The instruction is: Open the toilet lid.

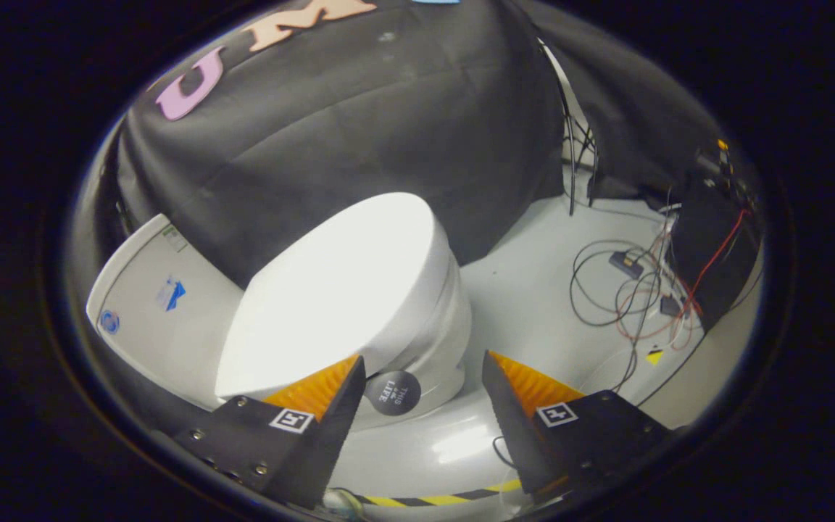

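Note:
A white toilet stands just ahead of my fingers, seen tilted. Its lid (pixel 338 290) is down, flat on the bowl (pixel 439 341), and glares brightly. The tank (pixel 164 304) with small blue stickers sits behind the lid, against the black cloth wall. My gripper (pixel 421 373) is open, with a wide gap between its fingertips. One finger (pixel 341 395) lies close by the lid's front rim; I cannot tell whether it touches. The other finger (pixel 508 395) hangs over the floor beside the bowl. A round dark sticker (pixel 394 392) on the bowl's front shows in the gap.
The pale floor (pixel 533 290) stretches beyond the bowl. A tangle of black and red cables (pixel 635 290) and small boxes lies on it beyond that finger. Black-and-yellow striped tape (pixel 432 499) runs along the floor below the fingers.

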Demonstrator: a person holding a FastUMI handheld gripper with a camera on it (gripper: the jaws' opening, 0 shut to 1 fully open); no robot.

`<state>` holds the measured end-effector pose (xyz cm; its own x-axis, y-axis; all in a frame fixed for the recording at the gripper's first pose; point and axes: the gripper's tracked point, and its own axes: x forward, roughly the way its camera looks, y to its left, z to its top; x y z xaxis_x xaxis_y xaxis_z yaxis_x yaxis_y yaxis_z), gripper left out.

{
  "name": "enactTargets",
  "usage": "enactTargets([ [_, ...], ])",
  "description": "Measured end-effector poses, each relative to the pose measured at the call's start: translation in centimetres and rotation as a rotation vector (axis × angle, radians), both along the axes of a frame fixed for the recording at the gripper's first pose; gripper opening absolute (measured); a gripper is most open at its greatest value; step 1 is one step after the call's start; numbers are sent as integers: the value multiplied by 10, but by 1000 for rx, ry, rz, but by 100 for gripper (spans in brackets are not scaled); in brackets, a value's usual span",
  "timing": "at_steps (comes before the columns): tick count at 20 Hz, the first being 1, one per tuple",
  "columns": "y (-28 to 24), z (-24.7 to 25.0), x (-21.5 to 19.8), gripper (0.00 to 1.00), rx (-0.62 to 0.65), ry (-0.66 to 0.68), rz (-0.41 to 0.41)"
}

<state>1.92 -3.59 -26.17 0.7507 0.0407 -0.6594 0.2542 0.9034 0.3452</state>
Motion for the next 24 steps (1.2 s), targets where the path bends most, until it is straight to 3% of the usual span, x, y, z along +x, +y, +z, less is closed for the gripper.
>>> enactTargets([
  [7,25,-19,-1,96,177,45,10],
  [11,28,-19,-2,49,189,59,-9],
  [12,20,-23,-8,48,155,68,-38],
  [14,21,-17,-3,11,247,47,-76],
  [18,24,-8,-1,8,428,5,-73],
  [22,27,1,-3,8,480,-17,-35],
  [23,26,-1,-13,8,460,-21,-58],
  [24,23,-4,-1,1,475,-14,-66],
])
